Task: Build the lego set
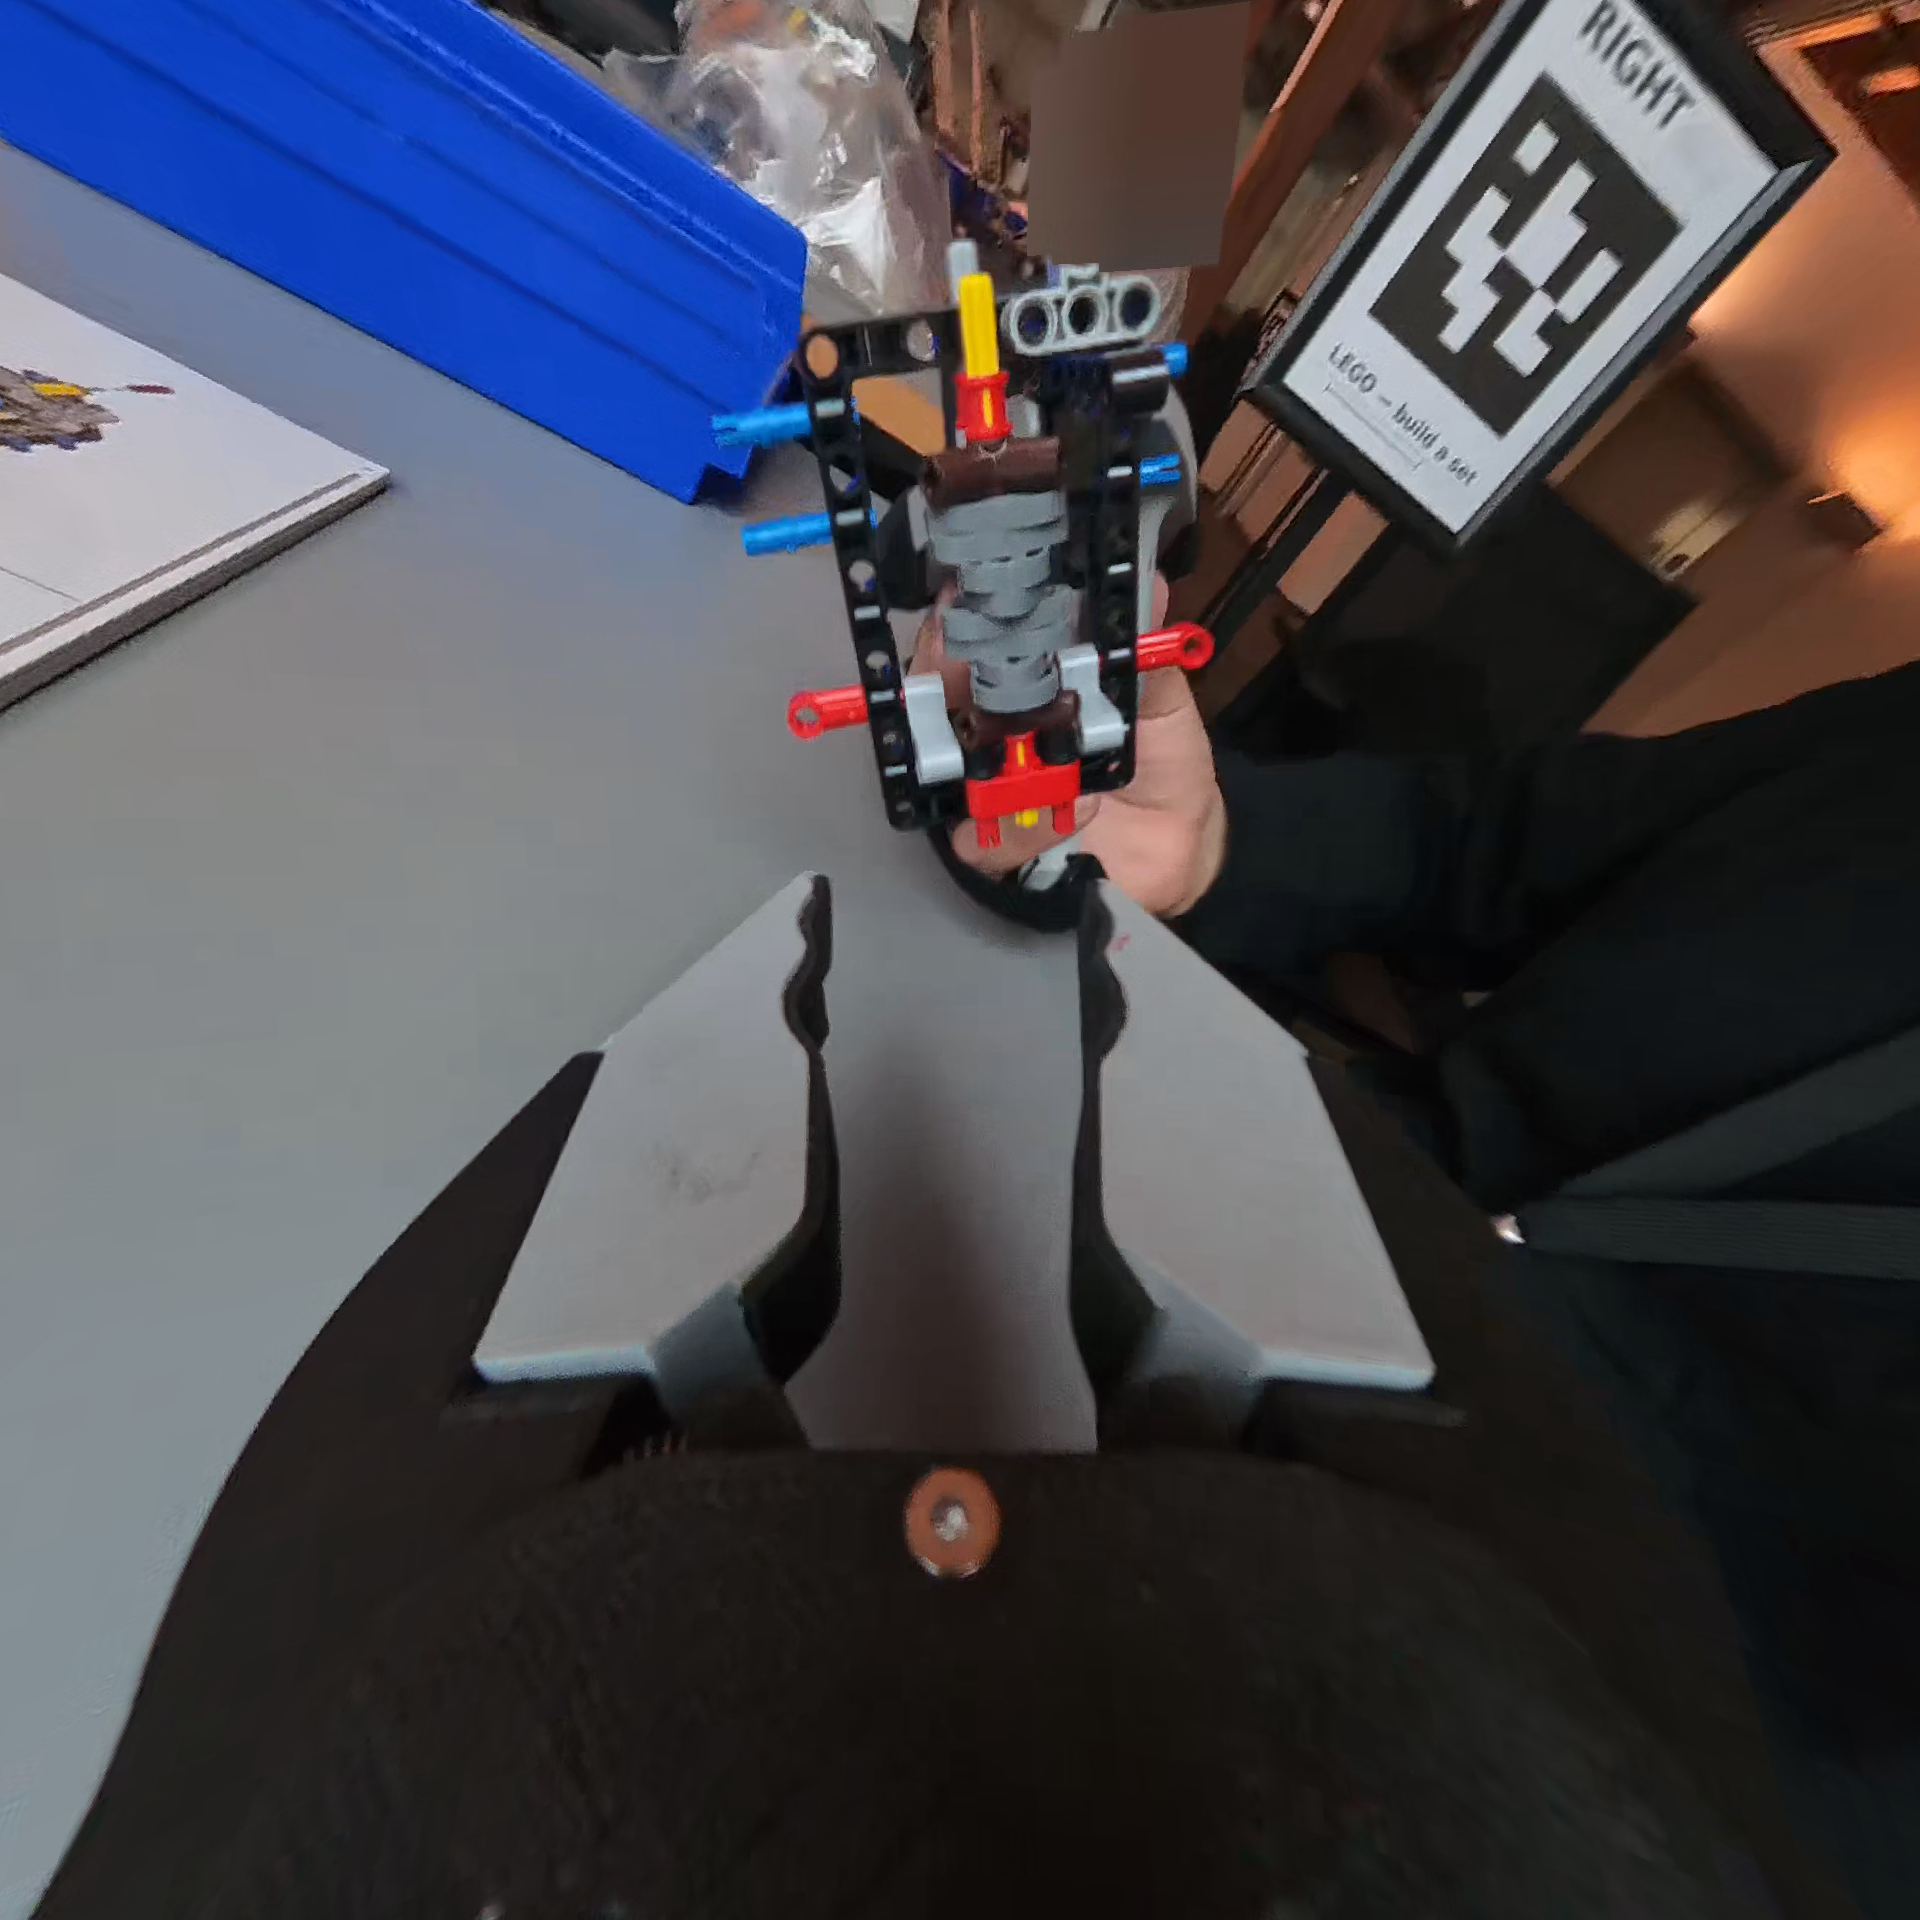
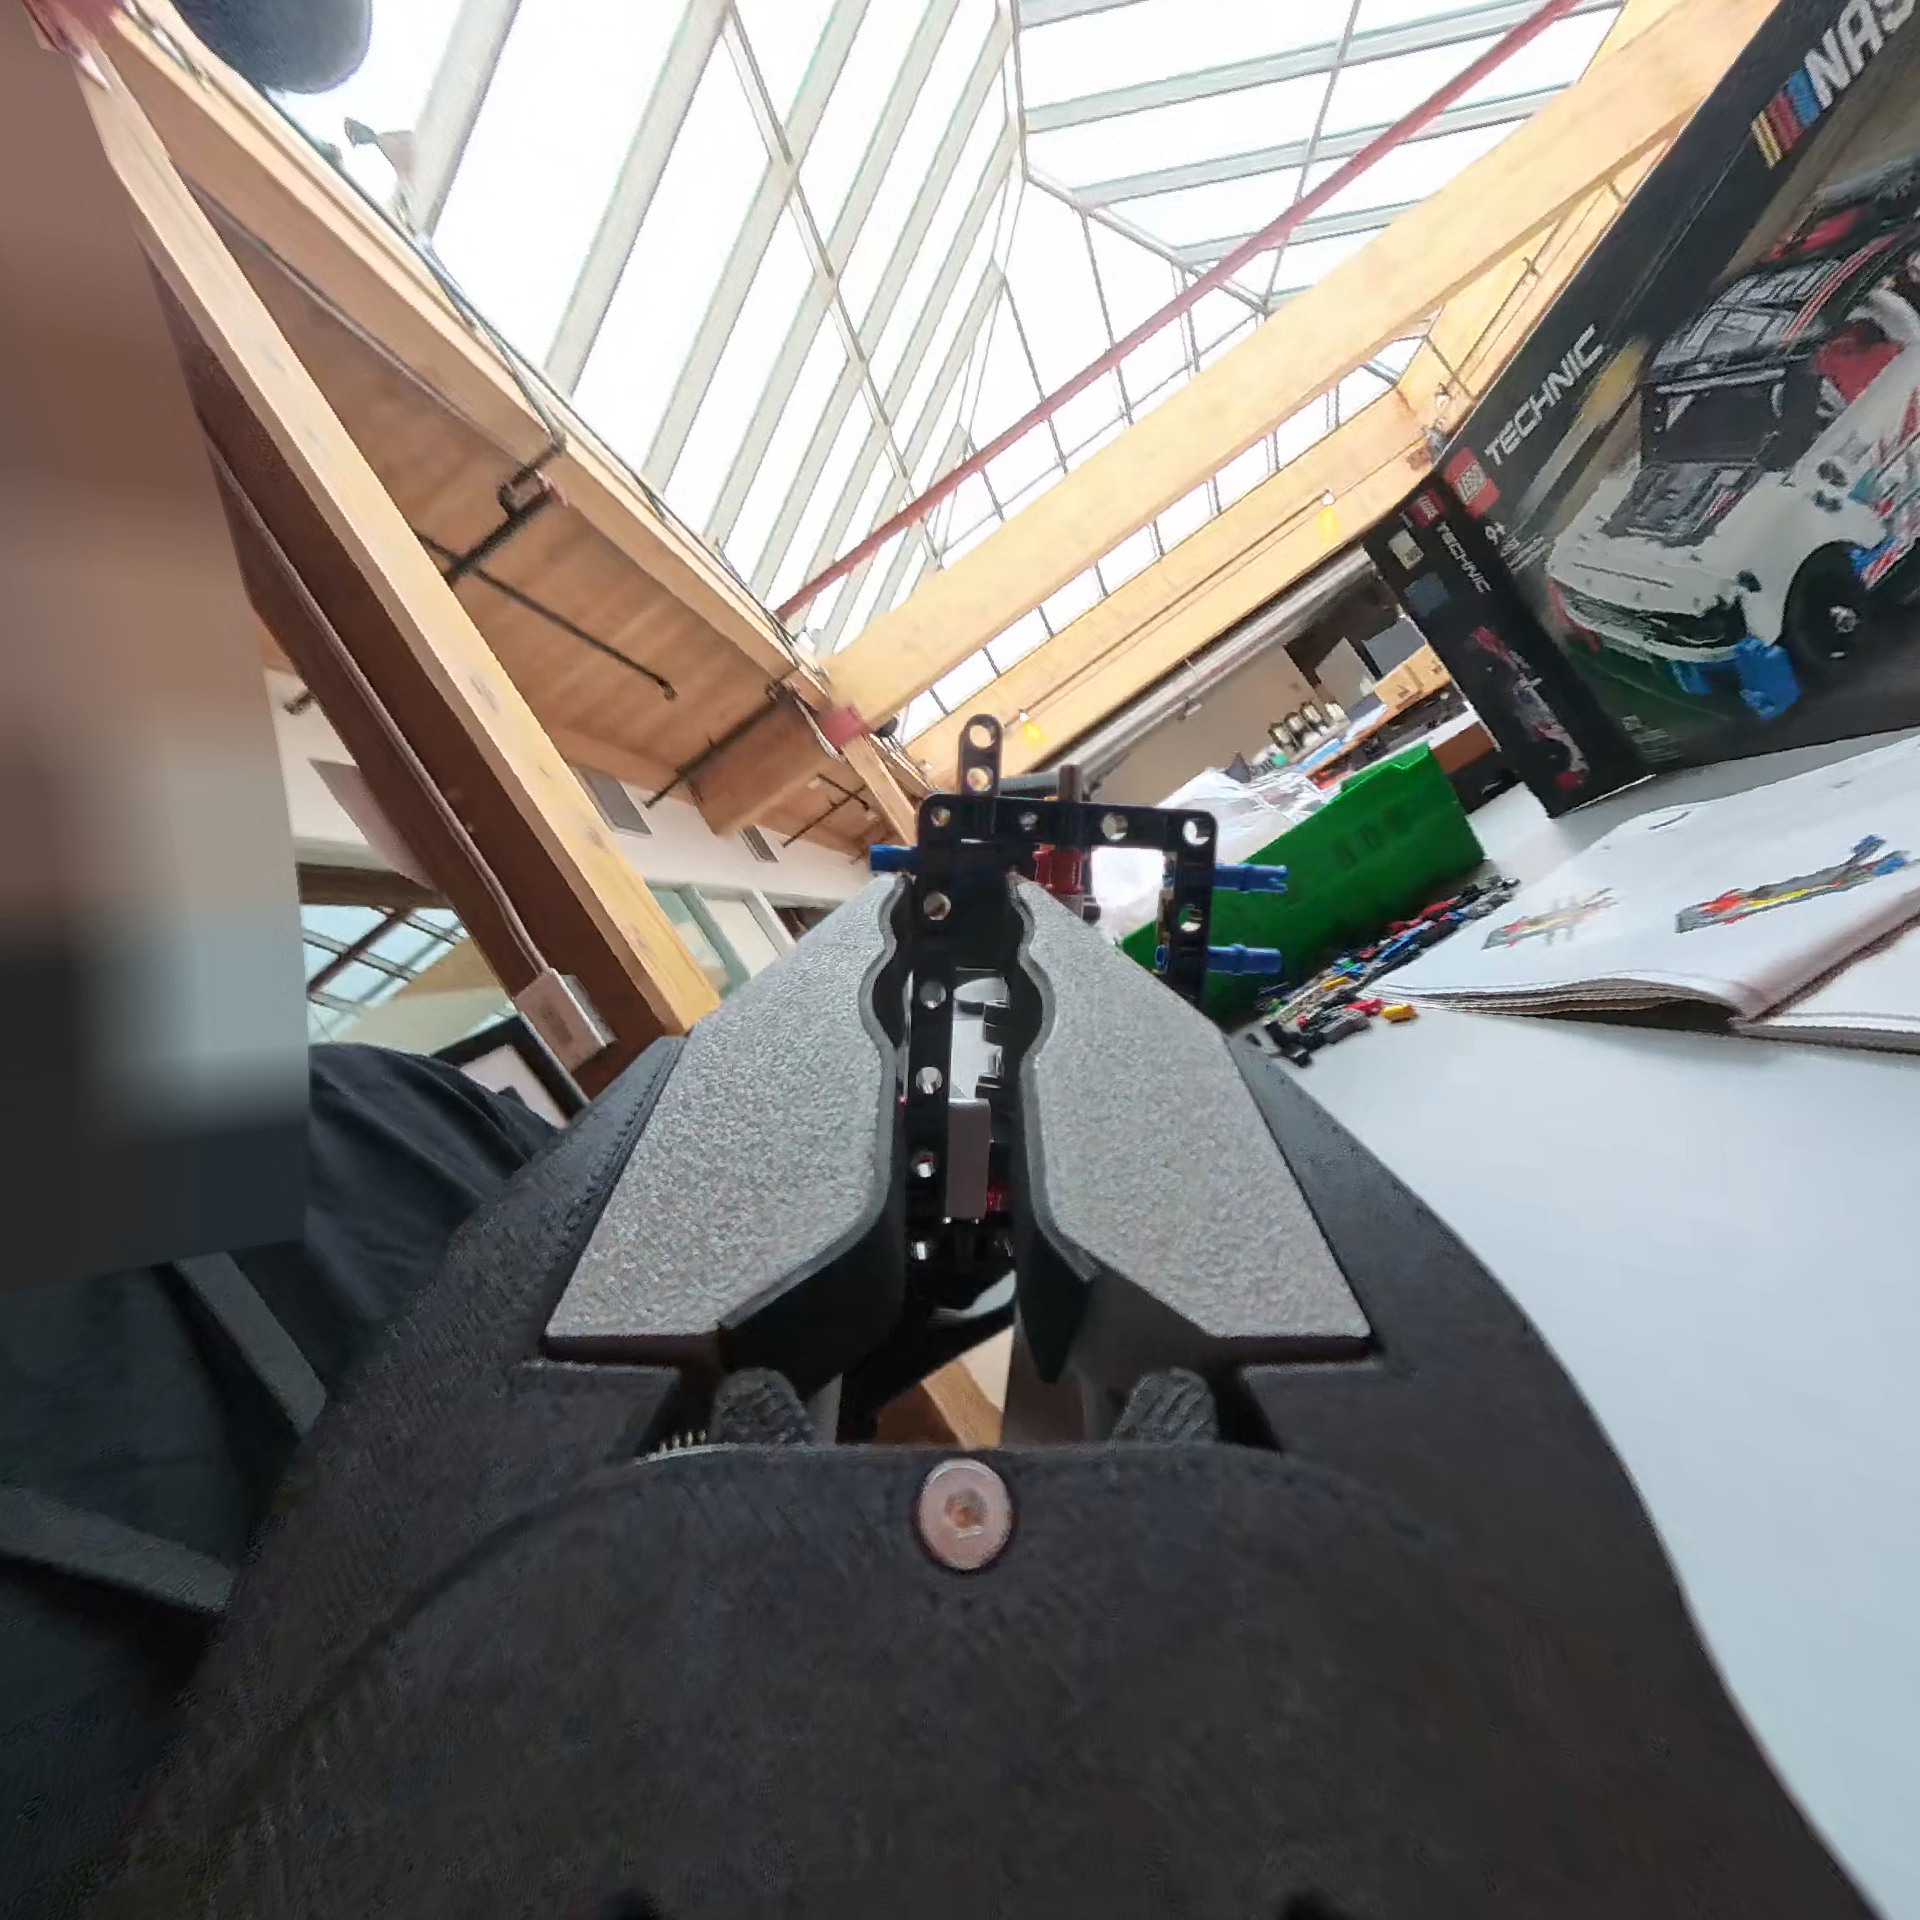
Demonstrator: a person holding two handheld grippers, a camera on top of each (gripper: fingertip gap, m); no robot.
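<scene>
My right gripper (image 2: pixel 951 914) is clamped on a partly built Lego Technic frame (image 1: pixel 992 561). It is a black rectangular beam frame with a grey ribbed core down its middle, a yellow axle at the top, a red connector at the bottom, and blue and red pins sticking out of both long sides. The frame is held up in the air above the grey table (image 1: pixel 364 831), not resting on it.

My left gripper (image 1: pixel 951 914) is empty, its fingers spread apart. The frame lies straight ahead of it and a little above, just beyond the fingertips, not touching them. The frame's long axis runs upright, nearly in line with the gap between my left fingers, with the red connector end nearest to me.

So the right gripper has the piece, and the left is the free one, close enough to reach it.

To the left on the table lie a blue bin (image 1: pixel 416 229) and an open instruction booklet (image 1: pixel 156 499). The right wrist view shows loose Lego parts (image 2: pixel 1371 966) well apart from the frame, near a green bin (image 2: pixel 1340 862) and the set's box (image 2: pixel 1662 468).
</scene>
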